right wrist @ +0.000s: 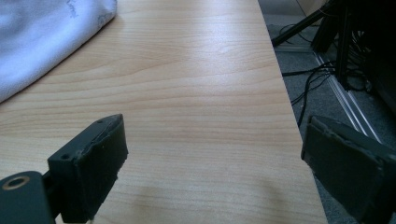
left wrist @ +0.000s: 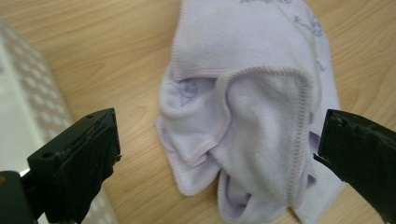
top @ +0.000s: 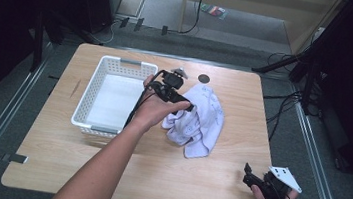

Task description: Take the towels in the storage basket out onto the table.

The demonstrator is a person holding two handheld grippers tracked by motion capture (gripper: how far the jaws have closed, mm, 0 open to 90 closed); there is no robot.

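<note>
Below the left hand-held gripper [left wrist: 219, 140], jaws apart, the crumpled towel [left wrist: 252, 116] lies loose on the worktop [left wrist: 107, 56] beside the basket [top: 96, 86], ready for regrasp; right hand-held gripper [right wrist: 212, 154] idles, jaws apart.

The towel [left wrist: 261, 116] is soft, pale lilac terry cloth with a fuzzy, matt nap and a stitched hem. The table [top: 155, 177] has a smooth light wood-grain top with a faint sheen. The basket [top: 87, 94] is white perforated plastic. The gripper pads [right wrist: 93, 172] look like matt black rubber, slightly rough.
</note>
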